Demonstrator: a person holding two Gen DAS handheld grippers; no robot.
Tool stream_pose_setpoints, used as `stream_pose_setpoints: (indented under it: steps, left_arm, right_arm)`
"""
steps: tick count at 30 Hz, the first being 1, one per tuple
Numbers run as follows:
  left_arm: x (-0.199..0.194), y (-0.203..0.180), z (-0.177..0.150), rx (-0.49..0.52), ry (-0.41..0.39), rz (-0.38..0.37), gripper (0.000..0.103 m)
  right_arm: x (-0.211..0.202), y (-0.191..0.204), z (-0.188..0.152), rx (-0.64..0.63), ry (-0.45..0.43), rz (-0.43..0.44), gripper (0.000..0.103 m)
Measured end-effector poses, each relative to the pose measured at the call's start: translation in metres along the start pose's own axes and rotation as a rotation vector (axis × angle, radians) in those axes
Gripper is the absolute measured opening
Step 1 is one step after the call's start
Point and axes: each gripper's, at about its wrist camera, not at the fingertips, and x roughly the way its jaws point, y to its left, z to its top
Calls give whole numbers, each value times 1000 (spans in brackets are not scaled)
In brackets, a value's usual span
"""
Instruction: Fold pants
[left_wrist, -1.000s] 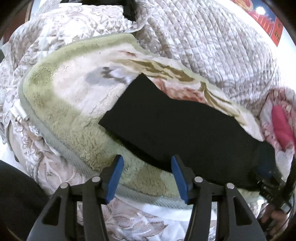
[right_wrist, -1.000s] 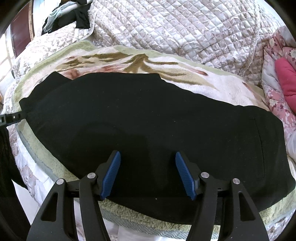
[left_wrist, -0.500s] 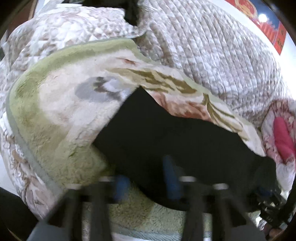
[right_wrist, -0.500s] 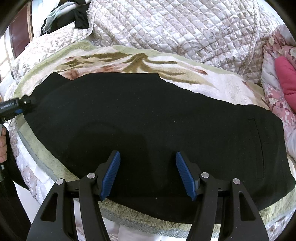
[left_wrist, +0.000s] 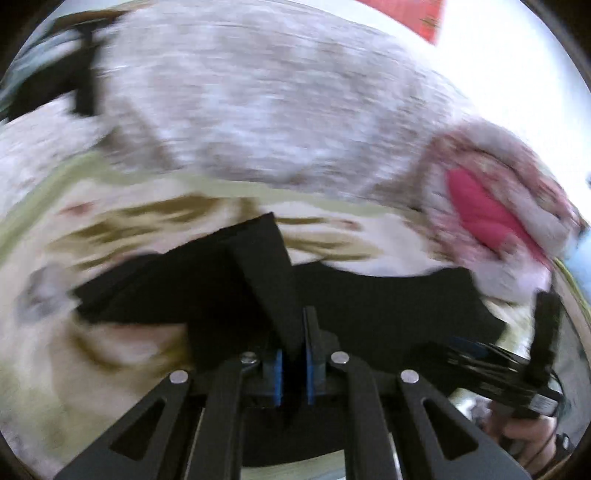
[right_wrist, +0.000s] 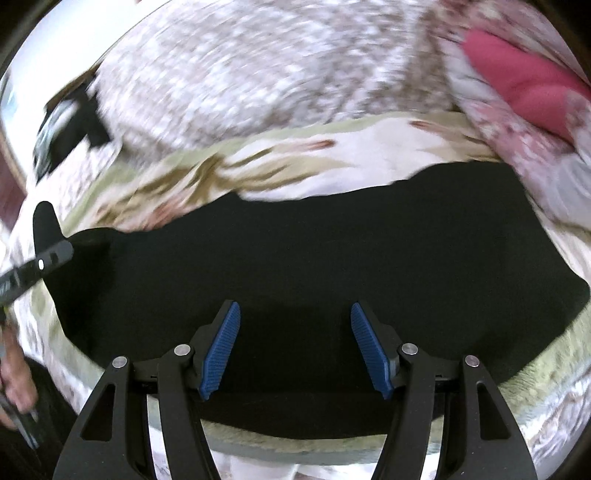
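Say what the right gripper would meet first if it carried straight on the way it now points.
Most likely the black pants. The right gripper is open with nothing between its fingers, angled down at the cloth spread on the fleece blanket. Depth is unclear through the fisheye blur.

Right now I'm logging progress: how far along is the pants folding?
Done: black pants lie spread on the blanket. In hand: left gripper has just closed on their lifted end. Left: carrying it across; right gripper hangs open above the cloth.
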Motion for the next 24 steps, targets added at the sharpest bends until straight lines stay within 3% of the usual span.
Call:
stream_pose_setpoints:
  steps: [4,9,12,14,19,20,24]
  left_arm:
    - [36,-57,-11,135,96,-131,10]
    - [73,-72,-42,152,261,-157,11]
    - [64,-74,-40,143,237,-195,12]
    - [53,-74,-37,135,213,-230,17]
    - [32,-63,-27,68,207,-397,27]
    - [26,-61,-25,77,184,-388,30]
    - [11,-27,-16,79,109,-200,33]
  right_arm:
    - [-10,-15,4,52,-32,-32,63]
    - [-16,-25,4,81,-39,-51,63]
    - [-19,-26,6,91,-51,-45,63]
    - [-19,-27,8,93,-60,-41,63]
    - [-27,-35,11,150,-102,-2,63]
    - [-28,-36,11,164,-109,22,63]
    - [-22,-39,10,219,-78,156,63]
